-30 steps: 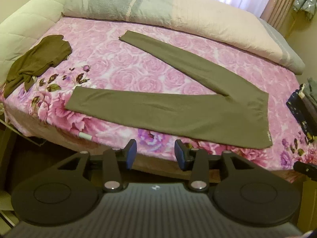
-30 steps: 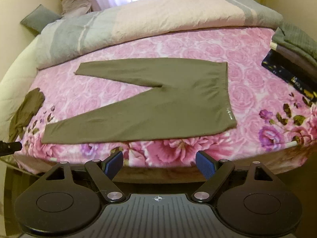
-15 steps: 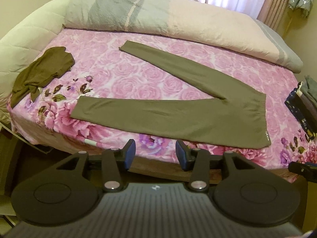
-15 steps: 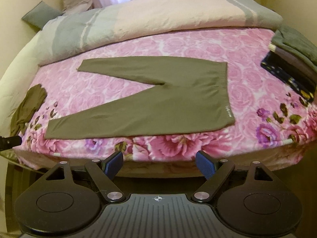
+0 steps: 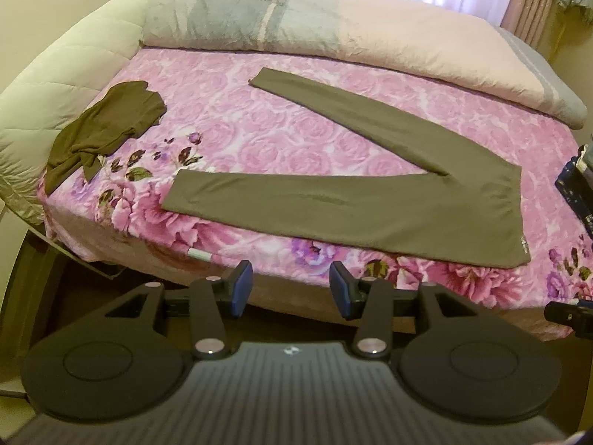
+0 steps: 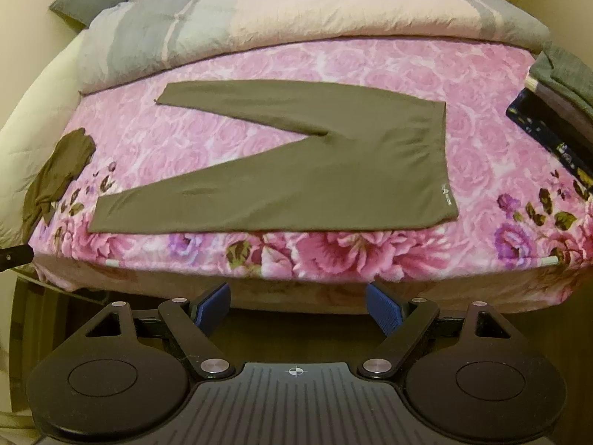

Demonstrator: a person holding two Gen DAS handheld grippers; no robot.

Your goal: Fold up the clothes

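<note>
Olive leggings (image 5: 370, 204) (image 6: 296, 170) lie flat on the bed (image 5: 259, 141) (image 6: 463, 74), spread in a V: waistband toward the right, both legs running left. Near leg lies along the front edge of the mattress; far leg angles off toward the rolled duvet (image 5: 333, 29) (image 6: 296, 11) at the back. Small pale logo at the near waistband corner. Fabric smooth, no fold made yet.

Left gripper (image 5: 291, 289) hangs off the front edge of the bed, below the near leg, not touching cloth. Jaws parted, blue pads facing each other, nothing between them.

Right gripper (image 6: 298, 306) likewise off the front edge, roughly under the middle of the leggings. Jaws spread wider than the left pair, empty.

Crumpled dark-olive garment (image 5: 100, 129) (image 6: 55, 178) sits at the left end of the bed, well apart from the leggings, beside the quilted cream side cushion (image 5: 55, 85). Stack of folded clothes (image 6: 556, 111) at the right end, grey on top, dark patterned piece beneath. Sheet is pink rose print, with larger blooms along the front border.
</note>
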